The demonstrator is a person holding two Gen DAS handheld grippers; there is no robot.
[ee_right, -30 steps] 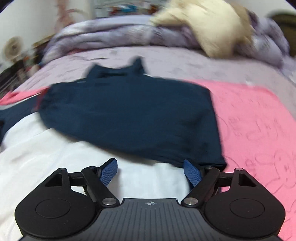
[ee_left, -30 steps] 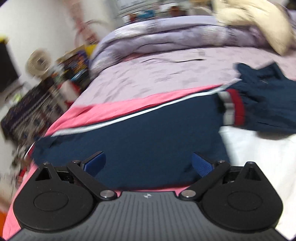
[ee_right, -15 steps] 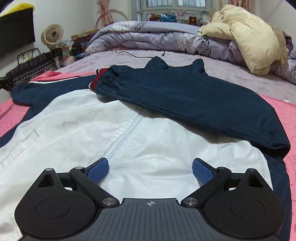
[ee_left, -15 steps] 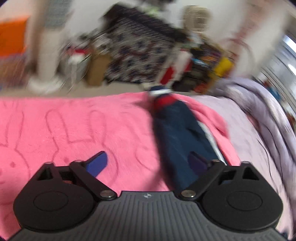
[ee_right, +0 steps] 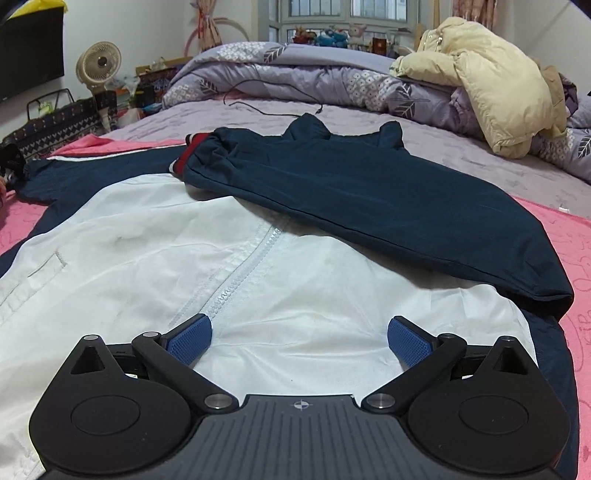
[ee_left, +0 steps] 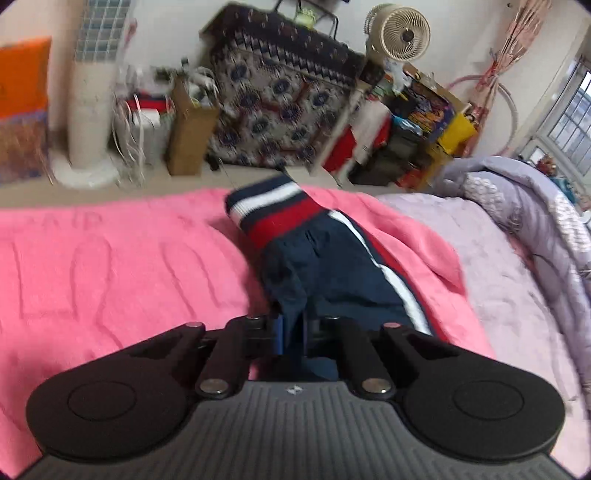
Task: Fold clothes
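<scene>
A navy and white zip jacket [ee_right: 177, 258] lies spread on a pink blanket [ee_right: 565, 236] on the bed. Its right sleeve [ee_right: 369, 195] is folded across the chest, the red-striped cuff [ee_right: 186, 157] near the far left. In the left wrist view the other navy sleeve [ee_left: 325, 266] stretches away toward the bed's edge and ends in a navy, white and red striped cuff [ee_left: 273, 212]. My left gripper [ee_left: 293, 328] is shut on this sleeve's fabric. My right gripper [ee_right: 299, 334] hovers wide open over the white front near the zipper [ee_right: 240, 273], nothing between its pads.
A lilac duvet [ee_right: 295, 74] and a cream padded jacket [ee_right: 491, 81] are heaped at the bed's far end, with a black cable [ee_right: 273, 107] on the sheet. Beyond the bed's left edge stand a patterned cloth-covered stand [ee_left: 280, 92], a fan [ee_left: 402, 33] and floor clutter.
My left gripper swung left along the sleeve toward the cuff, rolled, and closed on the sleeve fabric. My right gripper opened wider and settled lower over the white front.
</scene>
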